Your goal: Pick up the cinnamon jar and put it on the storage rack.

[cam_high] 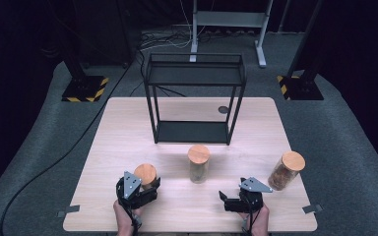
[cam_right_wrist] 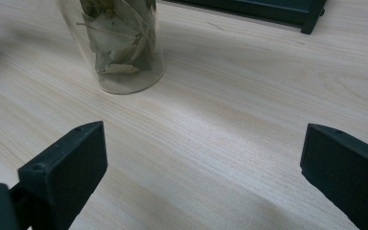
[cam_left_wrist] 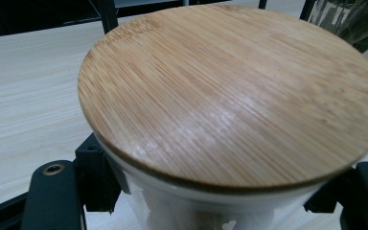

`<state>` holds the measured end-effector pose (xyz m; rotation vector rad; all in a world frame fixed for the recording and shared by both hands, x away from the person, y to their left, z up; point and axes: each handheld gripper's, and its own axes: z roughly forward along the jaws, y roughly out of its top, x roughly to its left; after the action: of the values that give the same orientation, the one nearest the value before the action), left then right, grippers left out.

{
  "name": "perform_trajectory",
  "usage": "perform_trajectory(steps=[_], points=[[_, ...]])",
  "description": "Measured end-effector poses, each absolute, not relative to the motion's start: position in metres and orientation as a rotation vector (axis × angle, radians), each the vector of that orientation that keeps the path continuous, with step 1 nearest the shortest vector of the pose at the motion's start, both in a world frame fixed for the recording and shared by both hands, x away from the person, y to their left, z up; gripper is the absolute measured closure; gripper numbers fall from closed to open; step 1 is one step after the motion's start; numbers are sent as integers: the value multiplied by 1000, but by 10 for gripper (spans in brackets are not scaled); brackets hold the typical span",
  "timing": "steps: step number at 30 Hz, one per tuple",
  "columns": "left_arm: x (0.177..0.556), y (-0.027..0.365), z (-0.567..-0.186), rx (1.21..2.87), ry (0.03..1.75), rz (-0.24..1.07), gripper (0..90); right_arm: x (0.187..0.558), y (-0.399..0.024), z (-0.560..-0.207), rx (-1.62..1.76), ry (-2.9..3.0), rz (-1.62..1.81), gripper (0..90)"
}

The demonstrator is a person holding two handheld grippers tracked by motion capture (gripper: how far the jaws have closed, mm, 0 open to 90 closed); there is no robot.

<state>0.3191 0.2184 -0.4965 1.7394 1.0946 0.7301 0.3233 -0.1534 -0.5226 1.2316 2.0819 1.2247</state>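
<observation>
Now upright: jar clamped by left gripper, lid topmost.

No writing, label, brand or number can be read anywhere, neither on the glass jars with round bamboo lids nor on the pale wooden counter.

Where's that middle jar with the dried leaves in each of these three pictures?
High view: the leaf jar stands mid-table, just in front of the black rack.
Left gripper view: top right corner, behind the big wooden lid.
Right gripper view: upper left, beyond the open right tongs.
Shared landmark: the black rack, seen as a leg or base bar.
</observation>
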Motion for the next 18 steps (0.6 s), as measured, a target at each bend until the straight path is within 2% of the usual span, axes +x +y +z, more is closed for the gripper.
perform_trajectory(steps=[18], points=[[336, 210, -495, 1748, 1082, 715, 256, 323, -154, -523, 1222, 2076, 1232, 16]])
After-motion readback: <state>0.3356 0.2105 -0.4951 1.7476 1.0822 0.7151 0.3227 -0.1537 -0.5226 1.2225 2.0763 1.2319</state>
